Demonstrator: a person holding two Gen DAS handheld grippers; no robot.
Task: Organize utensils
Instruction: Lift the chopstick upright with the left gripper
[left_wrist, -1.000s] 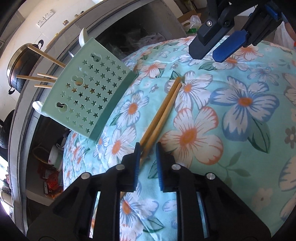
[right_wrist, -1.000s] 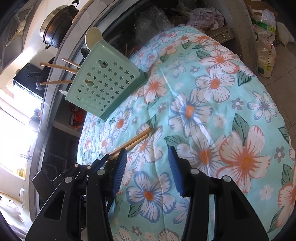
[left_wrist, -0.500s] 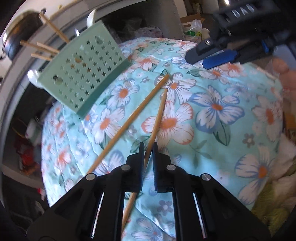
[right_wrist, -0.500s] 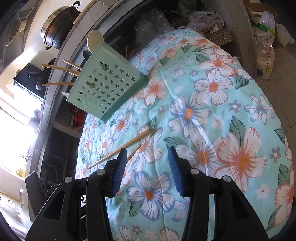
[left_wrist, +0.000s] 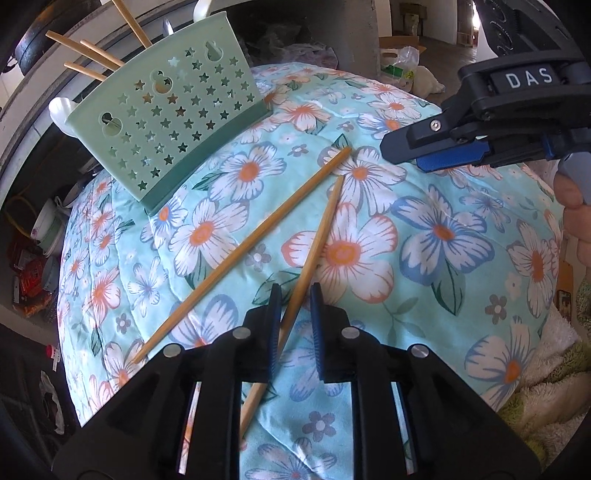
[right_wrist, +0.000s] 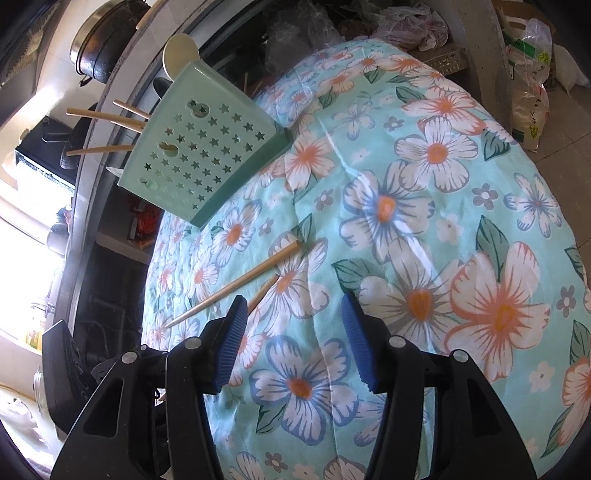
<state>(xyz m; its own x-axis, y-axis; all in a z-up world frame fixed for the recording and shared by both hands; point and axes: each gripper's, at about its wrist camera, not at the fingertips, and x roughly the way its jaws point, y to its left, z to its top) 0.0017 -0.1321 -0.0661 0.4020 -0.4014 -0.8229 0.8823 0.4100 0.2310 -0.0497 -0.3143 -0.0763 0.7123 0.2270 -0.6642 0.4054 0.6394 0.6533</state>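
Observation:
Two wooden chopsticks lie splayed on the floral tablecloth (left_wrist: 443, 240). One chopstick (left_wrist: 314, 251) runs between the fingers of my left gripper (left_wrist: 295, 321). Its jaws are opening, and a gap shows beside the stick. The other chopstick (left_wrist: 243, 254) lies free to its left. A mint green star-perforated utensil holder (left_wrist: 173, 122) stands beyond them with several chopsticks and a white spoon in it. My right gripper (right_wrist: 295, 332) hovers over the cloth with its jaws opening and nothing between them. The free chopstick (right_wrist: 236, 280) lies just left of it, and the holder (right_wrist: 207, 155) farther back.
A dark pot (right_wrist: 103, 40) sits on the counter behind the holder. Plastic bags (right_wrist: 532, 74) lie on the floor past the table's far edge. A person's hand (left_wrist: 572, 206) holds the right gripper (left_wrist: 443, 155). A towel (left_wrist: 546, 387) lies at the right edge.
The two chopsticks, side by side a second ago, now lie splayed apart. My left gripper closed on one, rolled and rose slightly, then loosened. The right jaws have widened.

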